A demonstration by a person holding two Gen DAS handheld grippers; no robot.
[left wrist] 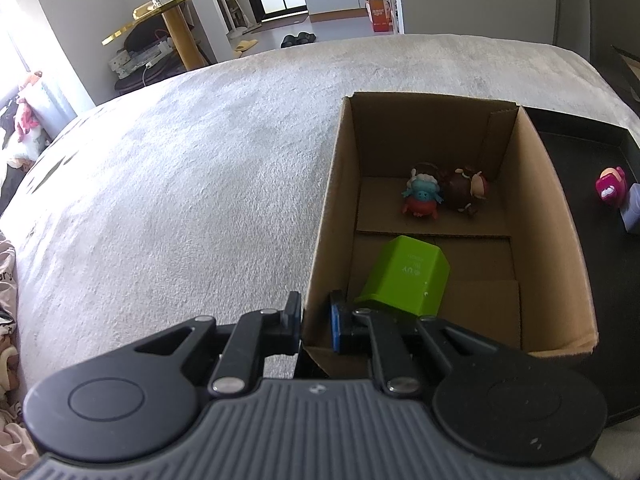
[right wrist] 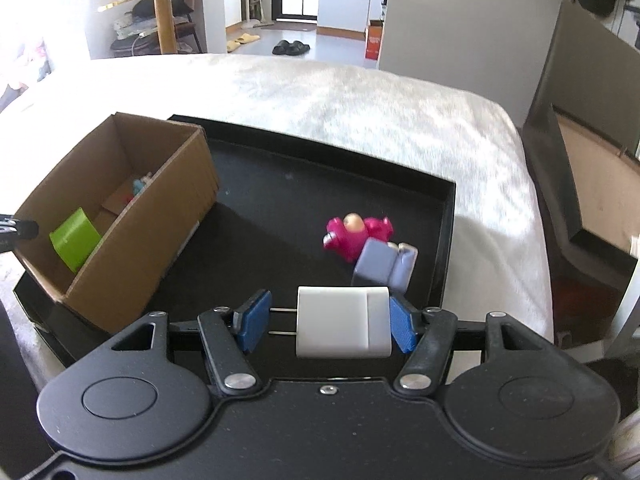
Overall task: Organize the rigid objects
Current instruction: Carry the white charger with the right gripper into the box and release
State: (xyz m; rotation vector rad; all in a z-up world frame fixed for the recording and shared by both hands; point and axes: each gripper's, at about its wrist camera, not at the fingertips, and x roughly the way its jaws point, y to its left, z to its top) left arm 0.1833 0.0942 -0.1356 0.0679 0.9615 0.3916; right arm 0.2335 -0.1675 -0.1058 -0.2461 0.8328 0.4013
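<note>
My right gripper (right wrist: 328, 326) is shut on a white charger plug (right wrist: 340, 328). Its two metal prongs point at the left pad and the right pad presses its end, and it hangs above the near edge of the black tray (right wrist: 280, 200). A pink figurine (right wrist: 354, 236) and a lavender block (right wrist: 384, 266) lie on the tray just beyond. My left gripper (left wrist: 314, 318) is shut on the near-left wall of the cardboard box (left wrist: 536, 184). Inside the box are a green block (left wrist: 404, 276) and two small figurines, one blue and red (left wrist: 420, 196), one brown (left wrist: 468, 192).
The box (right wrist: 152, 232) stands in the left part of the tray, on a white fuzzy bedcover (right wrist: 360, 100). A dark open case (right wrist: 580, 160) stands off the bed's right side. A gold-rimmed side table (left wrist: 172, 16) with glass jars is beyond the bed.
</note>
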